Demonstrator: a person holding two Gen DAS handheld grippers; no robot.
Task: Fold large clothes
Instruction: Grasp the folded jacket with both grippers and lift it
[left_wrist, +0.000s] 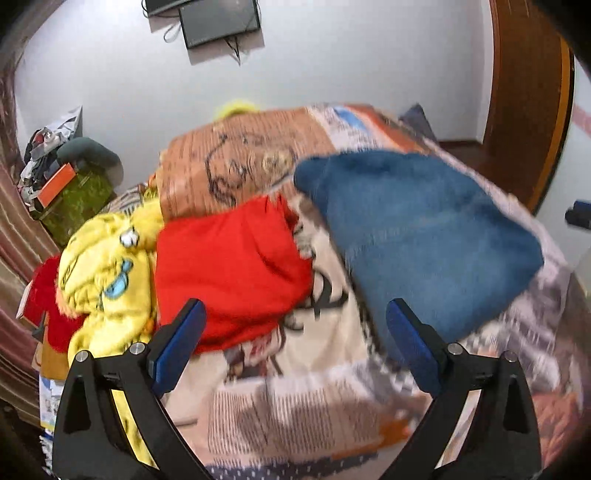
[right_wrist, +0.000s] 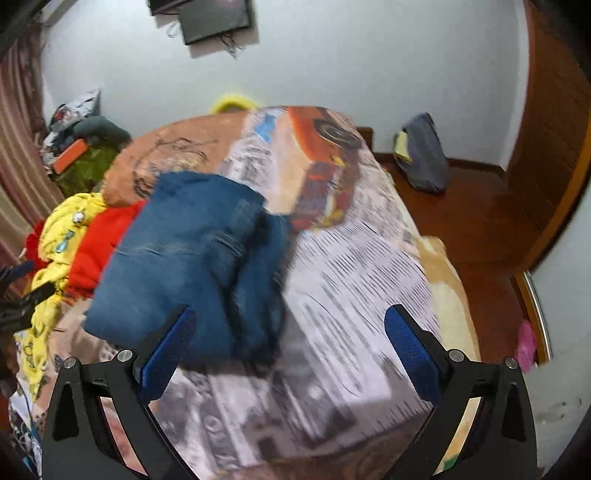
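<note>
Folded blue jeans (left_wrist: 417, 236) lie on the patterned bedspread (left_wrist: 295, 406); they also show in the right wrist view (right_wrist: 184, 258). A red garment (left_wrist: 229, 266) and a yellow cartoon-print garment (left_wrist: 107, 273) lie piled at the left. My left gripper (left_wrist: 295, 332) is open and empty above the bed, between the red garment and the jeans. My right gripper (right_wrist: 290, 339) is open and empty, just in front of the jeans' right edge. Both views are blurred by motion.
A brown blanket (left_wrist: 229, 162) lies at the head of the bed. A cluttered green stand (left_wrist: 74, 199) sits at the left by the curtain. A grey bag (right_wrist: 421, 155) leans on the wall on the wooden floor (right_wrist: 472, 229). A screen (left_wrist: 218, 20) hangs on the wall.
</note>
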